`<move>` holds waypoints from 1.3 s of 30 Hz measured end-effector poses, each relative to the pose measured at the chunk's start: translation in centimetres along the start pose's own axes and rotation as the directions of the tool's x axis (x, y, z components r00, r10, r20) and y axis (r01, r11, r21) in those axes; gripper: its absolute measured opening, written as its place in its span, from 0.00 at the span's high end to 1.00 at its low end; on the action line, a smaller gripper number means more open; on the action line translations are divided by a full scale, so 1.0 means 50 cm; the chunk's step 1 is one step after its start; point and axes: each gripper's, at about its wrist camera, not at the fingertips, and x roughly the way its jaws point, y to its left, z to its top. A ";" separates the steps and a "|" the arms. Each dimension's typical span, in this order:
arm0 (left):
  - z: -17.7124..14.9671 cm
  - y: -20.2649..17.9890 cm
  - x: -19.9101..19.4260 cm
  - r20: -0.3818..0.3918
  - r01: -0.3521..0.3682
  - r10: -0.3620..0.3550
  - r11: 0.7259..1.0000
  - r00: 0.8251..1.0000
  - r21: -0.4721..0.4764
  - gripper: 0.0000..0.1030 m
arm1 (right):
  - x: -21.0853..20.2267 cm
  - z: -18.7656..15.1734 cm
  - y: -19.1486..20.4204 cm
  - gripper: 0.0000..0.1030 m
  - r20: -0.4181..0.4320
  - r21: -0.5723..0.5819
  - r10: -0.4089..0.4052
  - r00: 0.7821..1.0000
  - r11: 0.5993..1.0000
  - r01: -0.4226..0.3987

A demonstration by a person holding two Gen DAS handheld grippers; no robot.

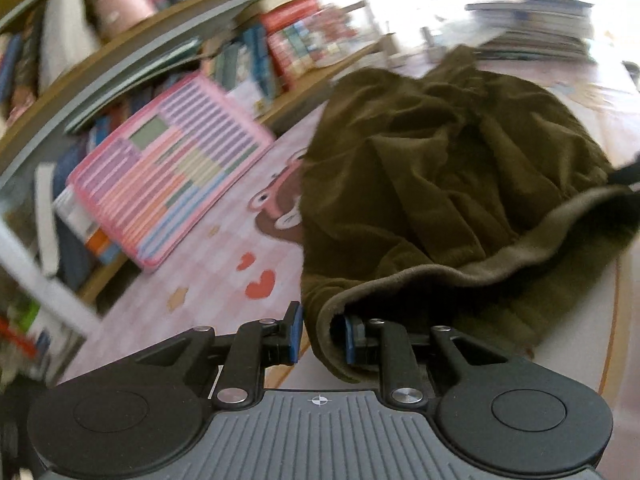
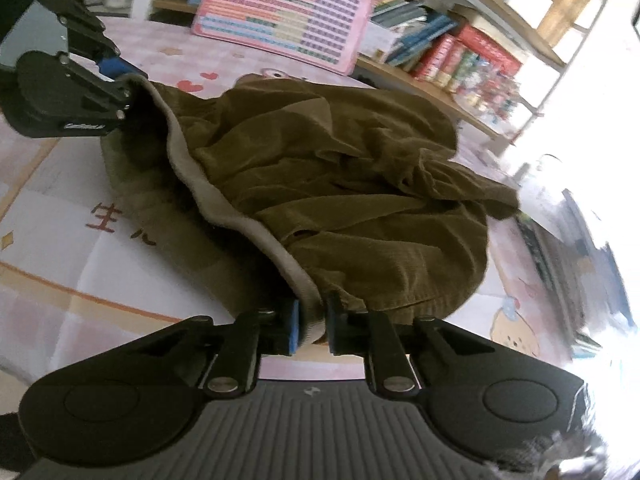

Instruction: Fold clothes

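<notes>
An olive-green corduroy garment (image 1: 440, 168) with a grey ribbed waistband (image 1: 520, 248) lies bunched on the pink patterned table cover (image 1: 224, 264). My left gripper (image 1: 322, 336) is shut on one end of the waistband. My right gripper (image 2: 311, 326) is shut on the other end of the waistband (image 2: 224, 208), lifting the edge slightly. The garment (image 2: 340, 168) fills the middle of the right wrist view, and the left gripper (image 2: 120, 80) shows there at the upper left, holding the band.
A pink learning tablet toy (image 1: 168, 184) leans against a low bookshelf (image 1: 132, 52) of books behind the table; it also shows in the right wrist view (image 2: 284, 8). Stacked books (image 1: 532, 28) sit at the far right. Bright window light washes out the right side.
</notes>
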 end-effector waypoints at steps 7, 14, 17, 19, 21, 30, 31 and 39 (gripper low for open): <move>-0.027 0.006 0.001 0.096 0.088 -0.102 0.986 0.990 0.140 0.77 | 0.001 0.008 0.061 0.89 -0.045 0.040 -0.156 0.987 0.987 0.158; -0.018 -0.021 0.008 0.165 0.045 -0.095 0.958 0.982 0.285 0.72 | 0.010 0.021 0.073 0.93 -0.073 0.039 -0.228 0.971 0.972 0.231; -0.017 -0.041 0.008 0.194 0.008 -0.085 0.930 0.977 0.368 0.67 | 0.014 0.026 0.077 0.91 -0.085 0.021 -0.248 0.965 0.968 0.250; -0.018 -0.046 -0.001 0.210 -0.003 -0.089 0.915 0.974 0.403 0.64 | 0.017 0.028 0.082 0.87 -0.087 0.000 -0.259 0.962 0.966 0.260; -0.022 -0.046 -0.014 0.236 -0.017 -0.094 0.902 0.967 0.431 0.51 | 0.022 0.029 0.084 0.85 -0.088 -0.015 -0.258 0.962 0.966 0.258; -0.021 -0.042 -0.024 0.305 -0.015 -0.154 0.872 0.940 0.489 0.95 | 0.018 0.040 0.063 0.96 -0.047 0.018 -0.259 0.965 0.965 0.260; -0.023 -0.031 -0.046 0.358 -0.036 -0.153 0.882 0.921 0.470 0.95 | 0.005 0.044 0.058 0.96 -0.027 0.032 -0.273 0.962 0.961 0.274; -0.184 -0.018 -0.116 0.313 0.030 -0.243 0.831 0.918 0.556 0.95 | -0.056 -0.010 0.131 0.96 -0.029 0.020 -0.191 0.981 0.981 0.192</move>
